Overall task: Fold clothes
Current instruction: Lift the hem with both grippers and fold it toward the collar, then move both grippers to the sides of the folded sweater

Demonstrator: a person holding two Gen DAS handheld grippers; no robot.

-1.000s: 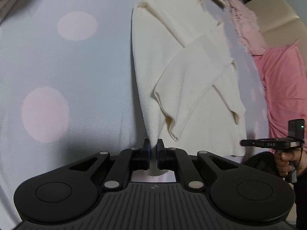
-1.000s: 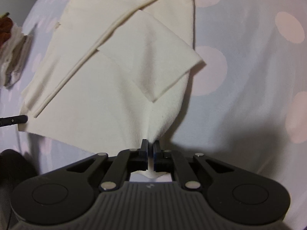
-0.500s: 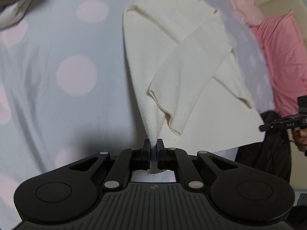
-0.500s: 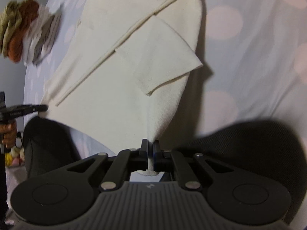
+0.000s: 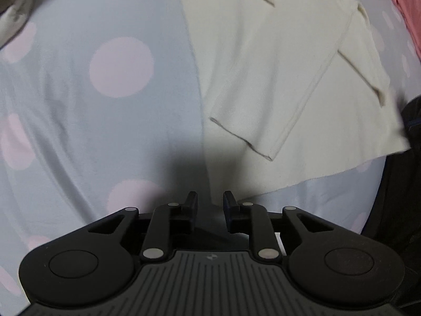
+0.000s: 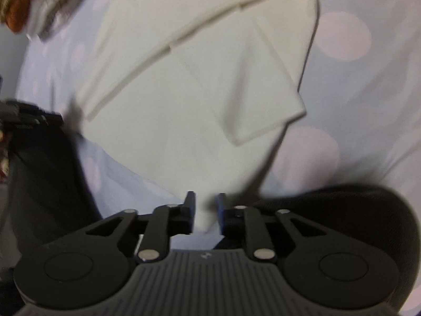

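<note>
A cream short-sleeved shirt point(image 5: 263, 65) lies on a pale blue sheet with pink dots point(image 5: 79, 110), both sleeves folded inward. In the left wrist view my left gripper point(image 5: 210, 200) points down at the shirt's near hem corner. Its jaws are opening, and the corner lies loose between the pads. In the right wrist view, which is blurred, the shirt point(image 6: 184, 92) spreads ahead of my right gripper point(image 6: 205, 201). Its jaws are also opening, and the other hem corner sits in the gap with the pads off it. The left gripper point(image 6: 31, 117) shows at that view's left edge.
A heap of brown, green and white clothes point(image 6: 23, 8) lies at the sheet's far corner. Pink fabric point(image 5: 405, 5) borders the sheet beyond the shirt. A patterned cloth point(image 5: 13, 8) lies at the top left. Something dark and rounded point(image 6: 342, 210) bulges at the sheet's near edge.
Both grippers were shut on the shirt's hem corners; their jaws have now parted and the corners are free. The shirt lies flatter and both views look more steeply down.
</note>
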